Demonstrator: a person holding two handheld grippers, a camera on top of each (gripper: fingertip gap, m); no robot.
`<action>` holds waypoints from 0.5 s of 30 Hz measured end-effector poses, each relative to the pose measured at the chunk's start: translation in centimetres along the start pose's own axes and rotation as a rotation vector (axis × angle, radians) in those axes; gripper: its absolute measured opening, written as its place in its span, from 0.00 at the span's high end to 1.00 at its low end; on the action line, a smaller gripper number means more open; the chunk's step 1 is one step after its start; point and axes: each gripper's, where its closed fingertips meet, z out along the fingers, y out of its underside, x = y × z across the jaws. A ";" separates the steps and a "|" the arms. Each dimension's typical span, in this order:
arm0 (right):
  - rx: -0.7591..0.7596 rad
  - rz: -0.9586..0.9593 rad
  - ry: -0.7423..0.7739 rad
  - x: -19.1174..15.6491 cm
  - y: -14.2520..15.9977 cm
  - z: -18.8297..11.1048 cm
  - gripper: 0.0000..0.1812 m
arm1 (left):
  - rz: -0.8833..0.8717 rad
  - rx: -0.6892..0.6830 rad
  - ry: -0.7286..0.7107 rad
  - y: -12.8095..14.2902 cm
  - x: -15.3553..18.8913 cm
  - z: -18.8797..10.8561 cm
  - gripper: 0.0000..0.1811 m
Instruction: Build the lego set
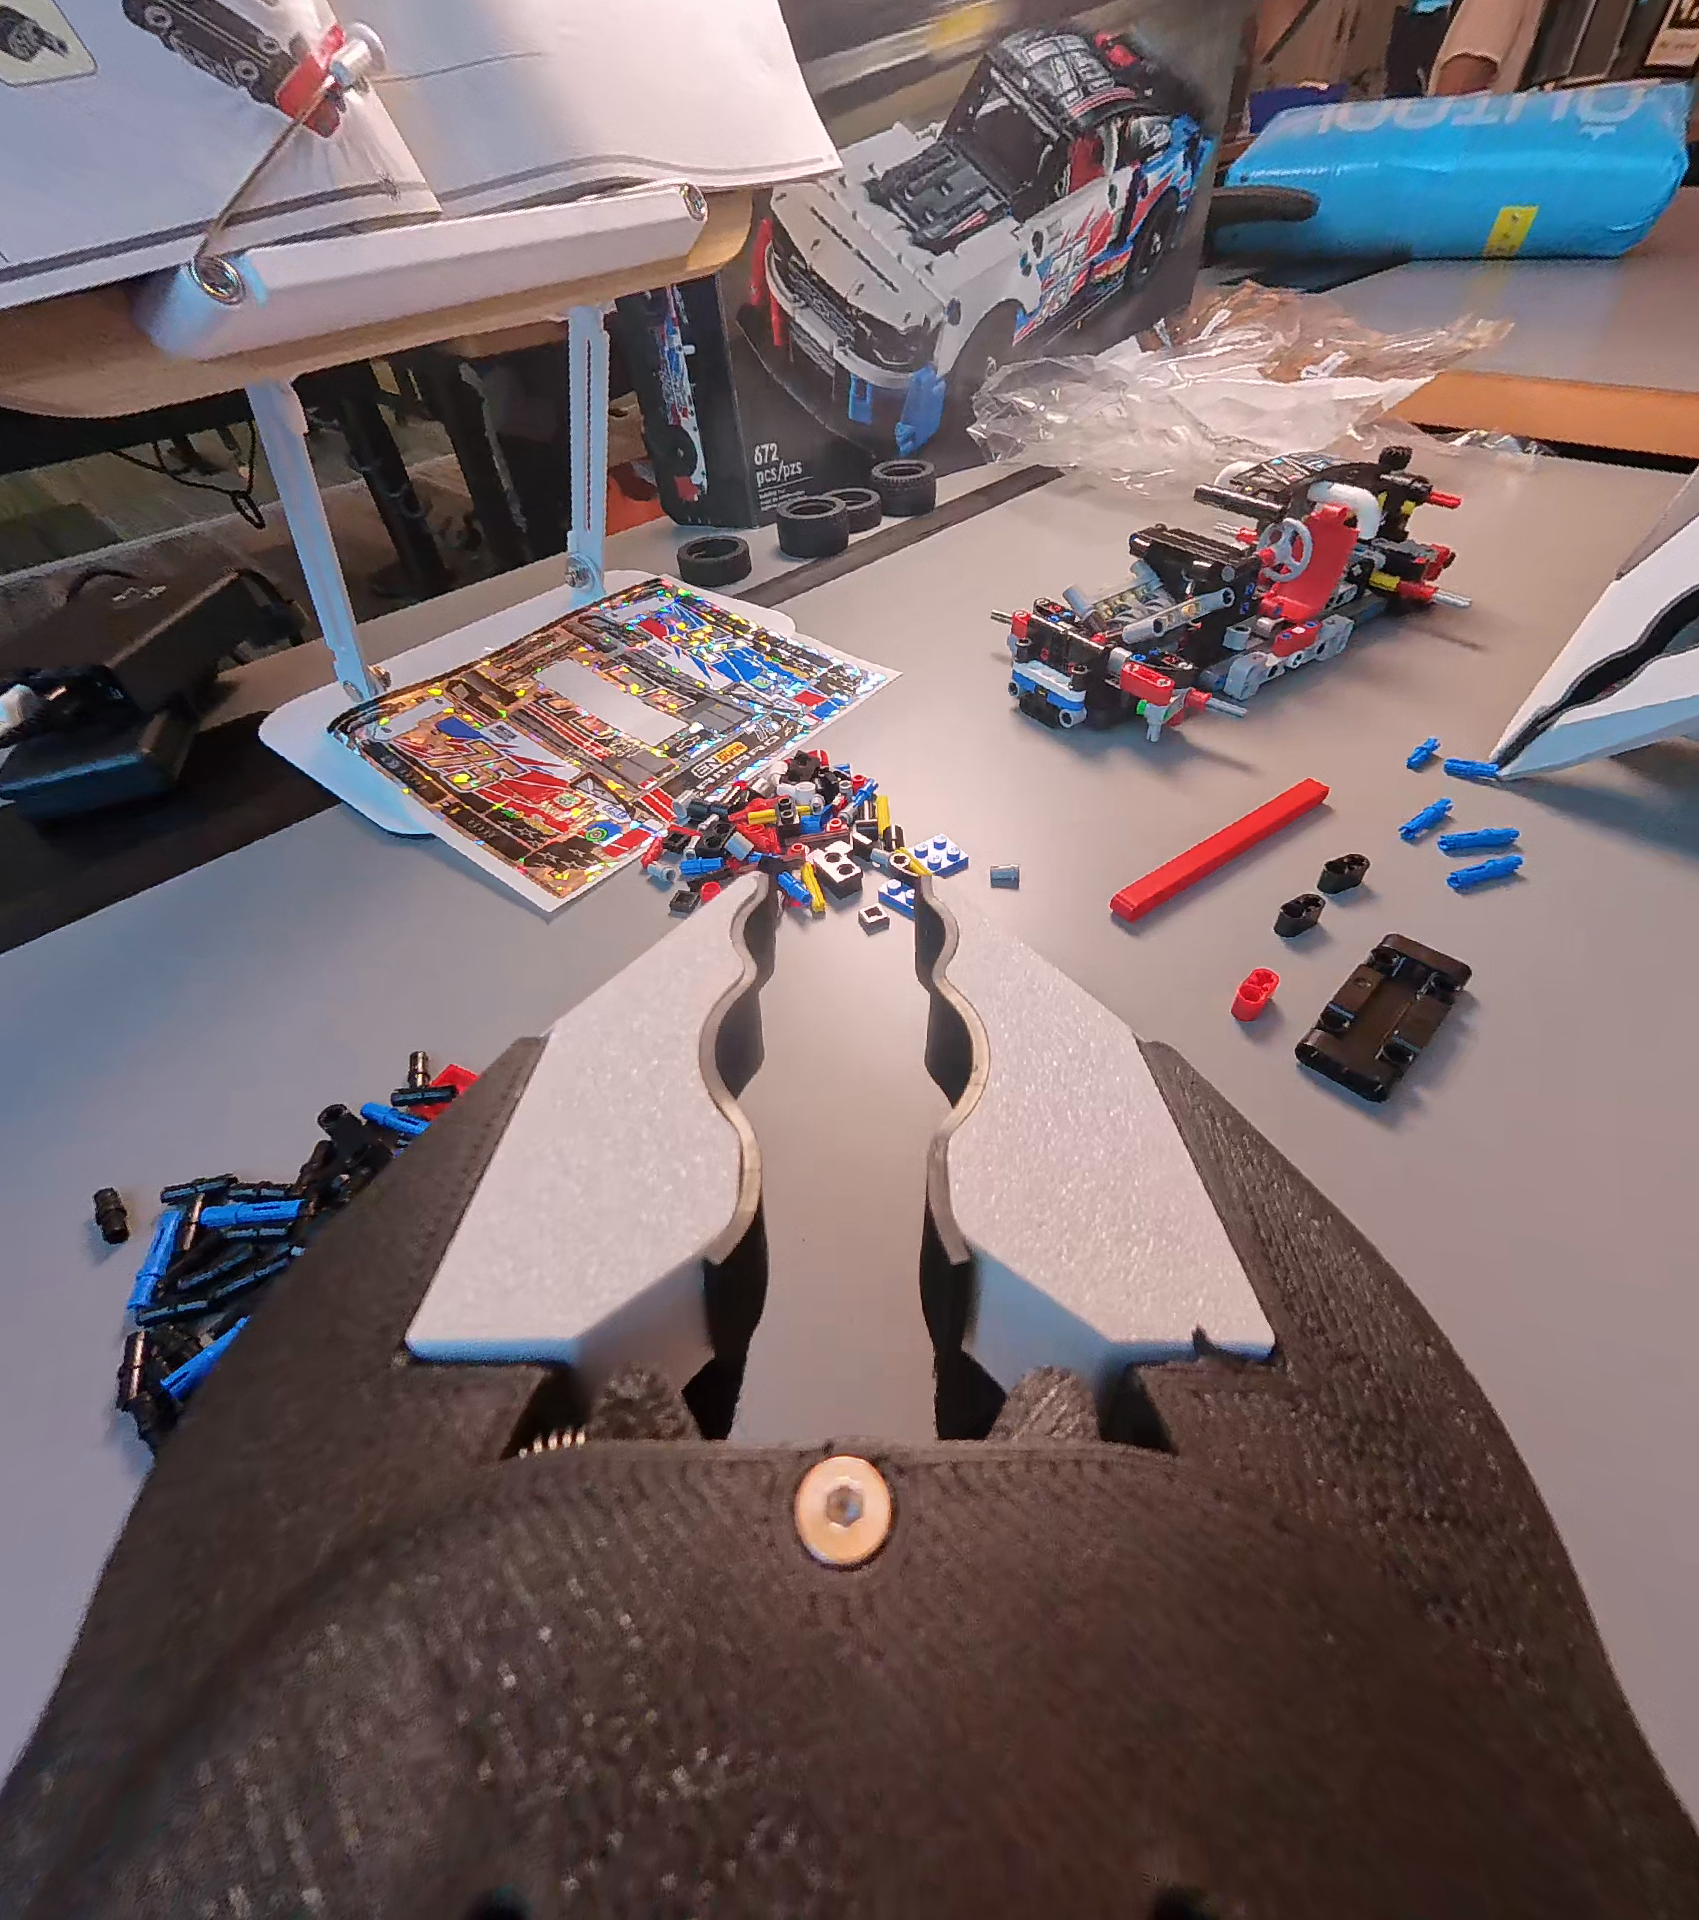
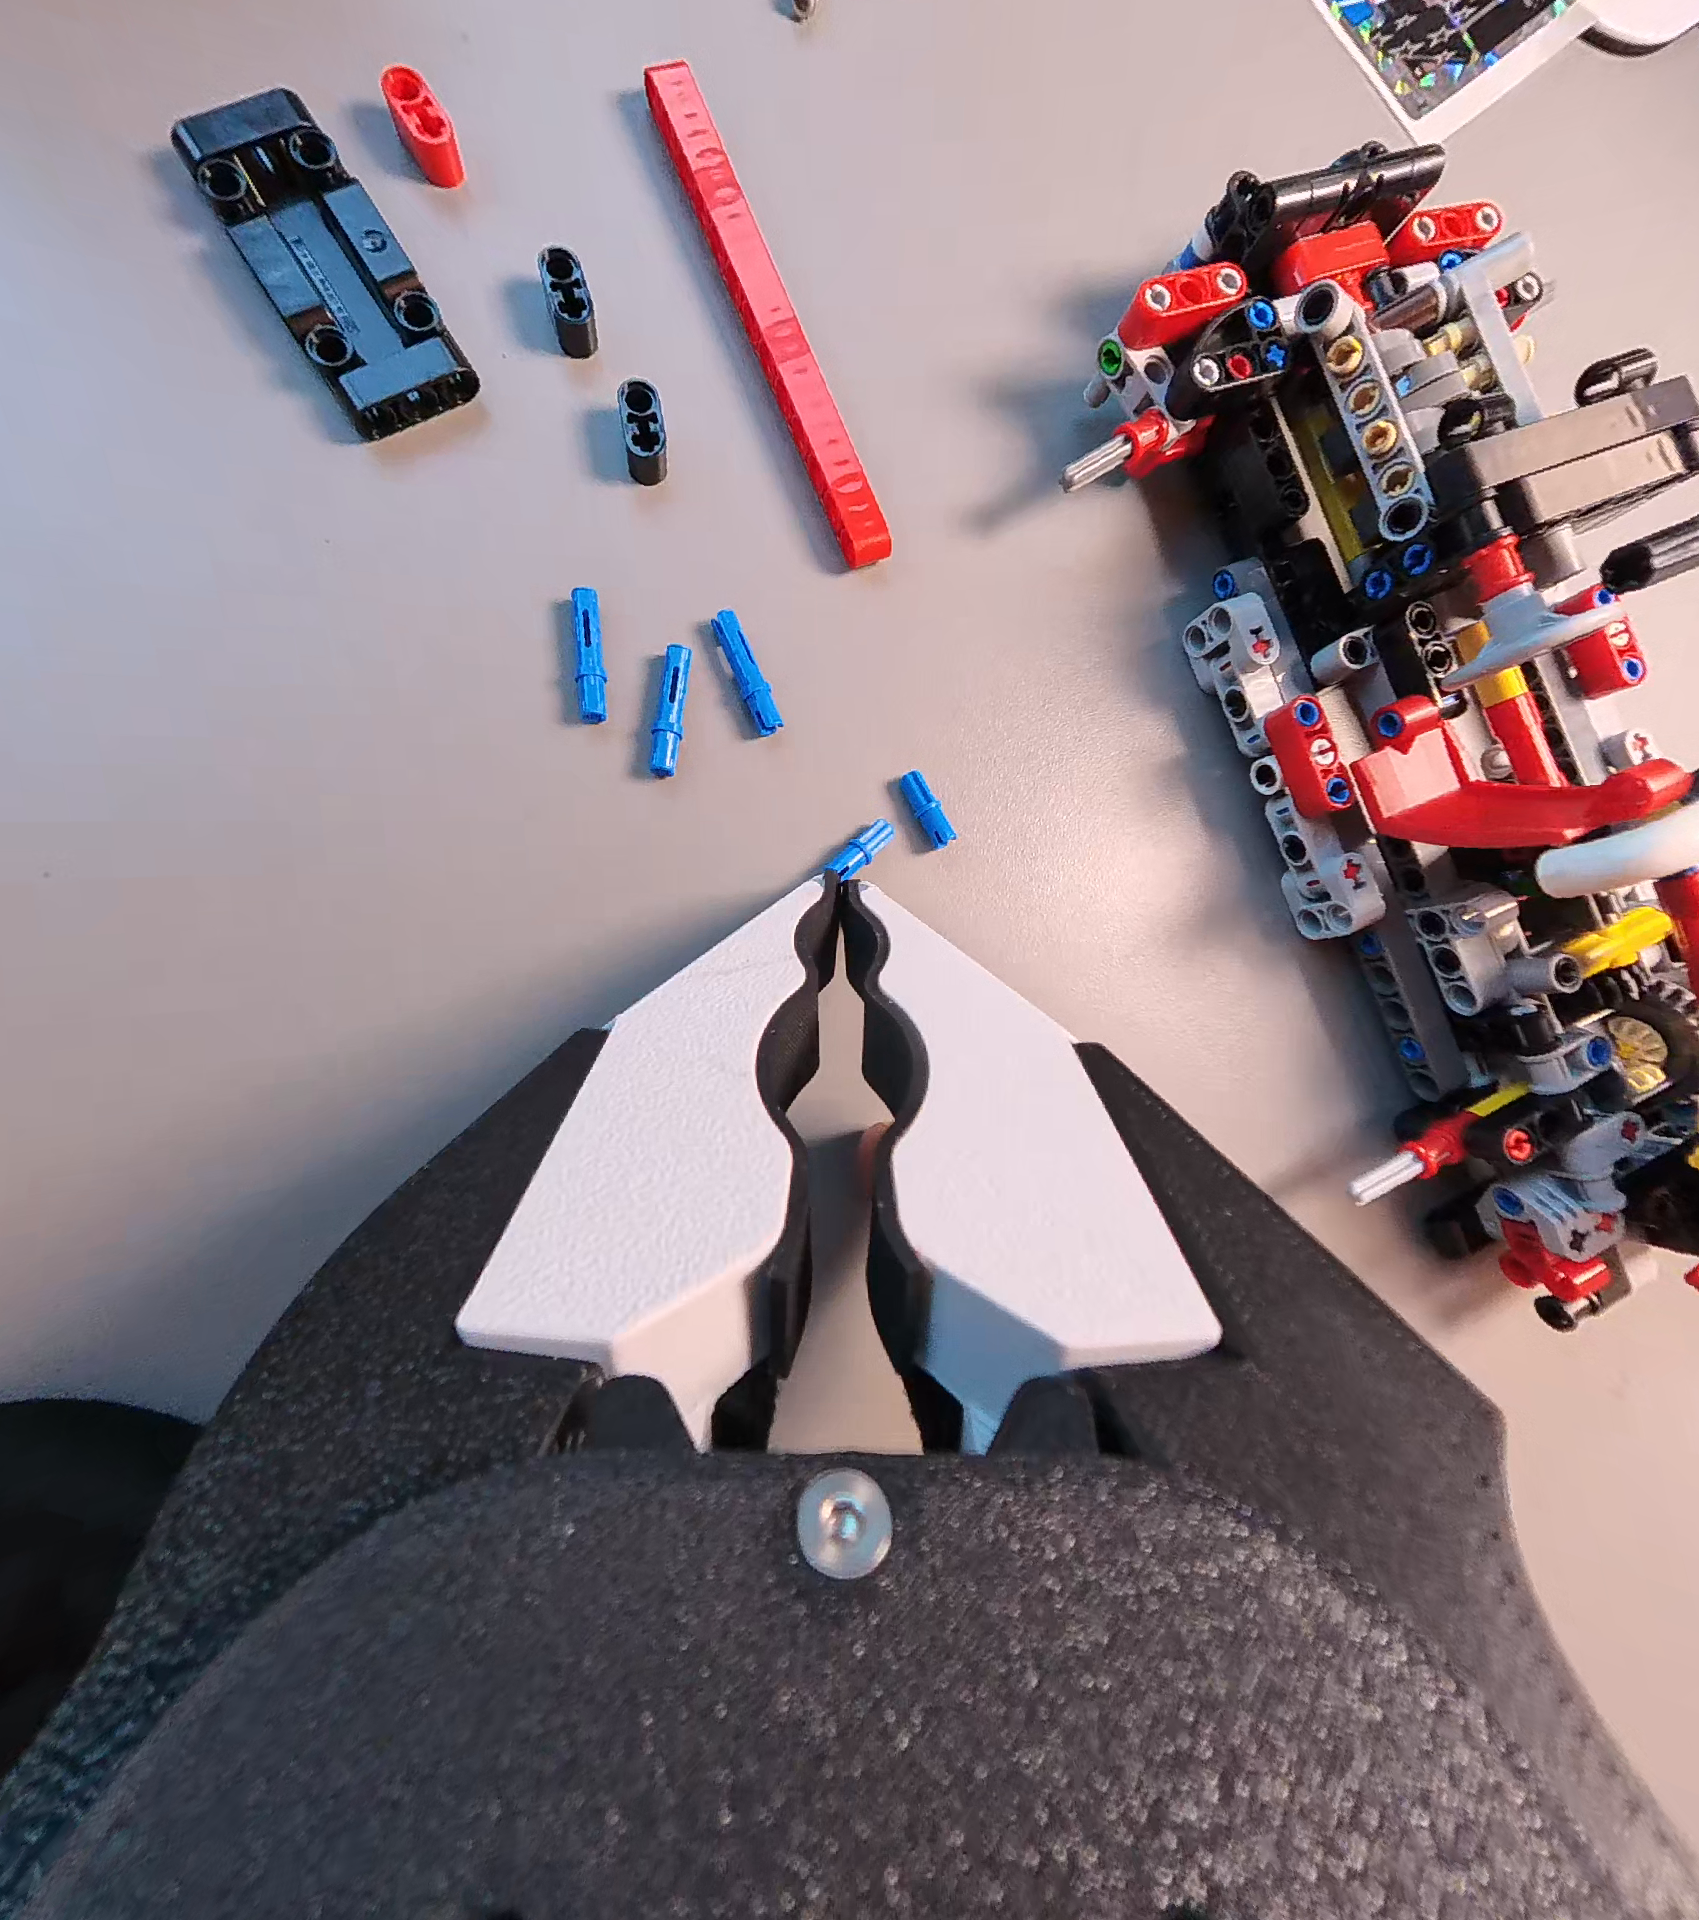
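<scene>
While right tool (image 2: 842,885) pinches one blue pin (image 2: 858,846), four blue pins loose.

Left wrist view: low over the bench (image 1: 1603,1299), facing forward and level, toward the far box (image 1: 938,281). Right wrist view: close, tipped steeply down at the bench (image 2: 201,831). Shared ground: red beam (image 1: 1219,850) (image 2: 767,312), blue pins (image 1: 1477,840) (image 2: 668,709), car (image 1: 1240,603) (image 2: 1479,727).

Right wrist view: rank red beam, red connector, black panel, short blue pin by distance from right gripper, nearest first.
From the right gripper:
1. Short blue pin, just ahead, right of the tips.
2. Red beam, ahead, centre.
3. Red connector and black panel, far left: too close to call.
</scene>
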 end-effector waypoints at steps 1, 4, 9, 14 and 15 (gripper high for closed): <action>-0.003 0.001 0.003 0.0 0.0 0.0 1.00 | 0.000 -0.002 0.002 0.1 0.0 0.0 0.86; -0.009 -0.003 0.006 0.1 0.0 0.1 1.00 | -0.001 -0.006 0.007 0.1 0.1 0.1 0.86; -0.022 -0.009 0.005 0.1 0.0 0.1 1.00 | -0.007 0.000 0.012 0.0 0.2 0.0 0.86; -0.030 -0.022 0.016 0.1 -0.1 0.1 1.00 | -0.007 0.004 0.016 -0.1 0.1 -0.1 0.86; -0.032 -0.025 0.021 0.1 -0.1 0.1 1.00 | -0.008 0.004 0.018 -0.1 0.1 -0.1 0.86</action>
